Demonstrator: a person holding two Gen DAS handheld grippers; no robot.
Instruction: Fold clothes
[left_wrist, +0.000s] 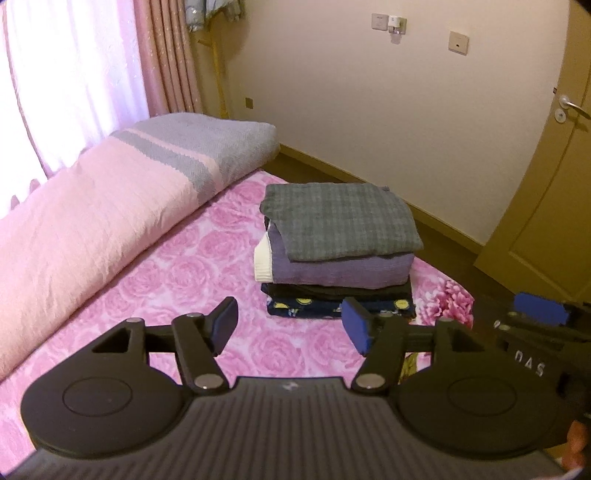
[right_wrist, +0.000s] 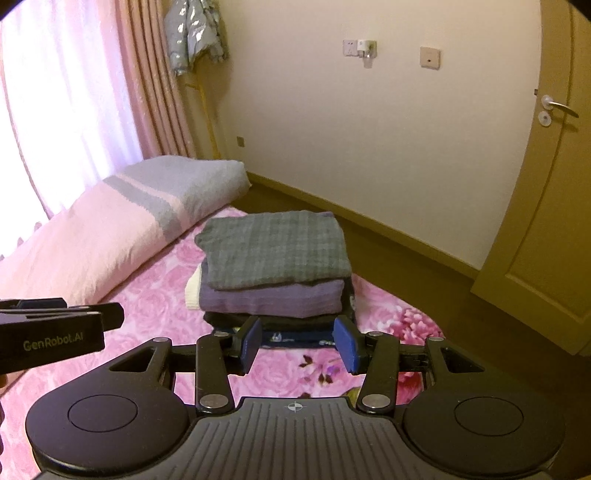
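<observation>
A stack of folded clothes (left_wrist: 338, 251) (right_wrist: 275, 275) sits on the pink rose-patterned bed (left_wrist: 166, 295) (right_wrist: 155, 314). A grey checked garment (left_wrist: 340, 218) (right_wrist: 273, 247) lies on top, a purple one (left_wrist: 343, 269) (right_wrist: 273, 299) under it, and a dark navy printed one (left_wrist: 306, 306) at the bottom. My left gripper (left_wrist: 291, 325) is open, hovering just short of the stack with nothing between its fingers. My right gripper (right_wrist: 297, 343) is also open, close to the stack's front bottom edge. The right gripper shows at the right edge of the left wrist view (left_wrist: 539, 314).
A rolled pink and grey quilt (left_wrist: 122, 195) (right_wrist: 122, 218) lies along the bed's left side by the pink curtains (left_wrist: 166, 55). A wooden door (left_wrist: 554, 184) (right_wrist: 546, 221) stands at the right. Dark floor (right_wrist: 388, 243) lies beyond the bed's edge. A jacket (right_wrist: 194, 33) hangs on a rack.
</observation>
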